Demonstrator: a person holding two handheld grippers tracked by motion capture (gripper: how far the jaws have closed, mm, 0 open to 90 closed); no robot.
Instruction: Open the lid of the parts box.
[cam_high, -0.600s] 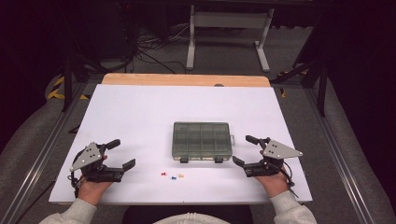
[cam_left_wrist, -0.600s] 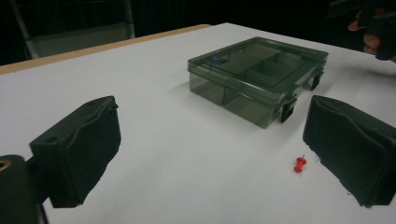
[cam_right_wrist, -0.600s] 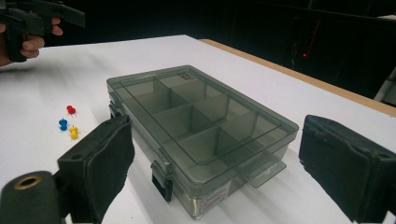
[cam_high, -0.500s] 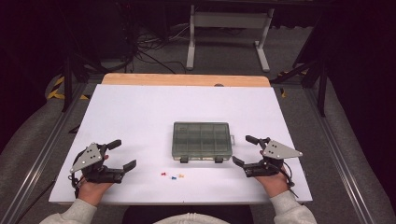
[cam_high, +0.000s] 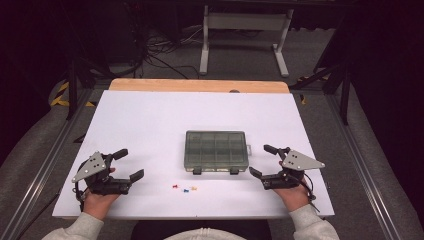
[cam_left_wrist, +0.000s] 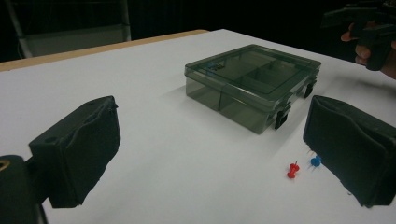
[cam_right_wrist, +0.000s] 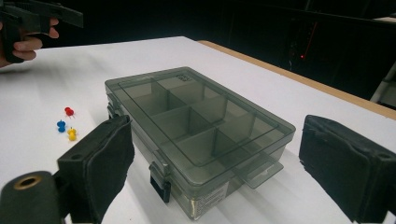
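Observation:
A smoky clear compartment box (cam_high: 216, 149) with its lid down and two black latches lies at the middle of the white table (cam_high: 150, 125). Three pushpins lie just in front of it: red (cam_high: 175, 187), blue (cam_high: 185, 190) and yellow (cam_high: 193, 188). My left gripper (cam_high: 128, 164) rests open at the front left, with nothing between its jaws; its view shows the box (cam_left_wrist: 252, 81) ahead and the red pin (cam_left_wrist: 292, 170) and blue pin (cam_left_wrist: 315, 161) near the right jaw. At the front right, beside the box (cam_right_wrist: 196, 135), my right gripper (cam_high: 263, 160) stands open and empty.
A wooden strip (cam_high: 200, 85) runs along the table's far edge. Beyond it stand a white metal frame (cam_high: 240, 30) and cables on the grey floor. Metal rails (cam_high: 45, 165) flank the table on both sides.

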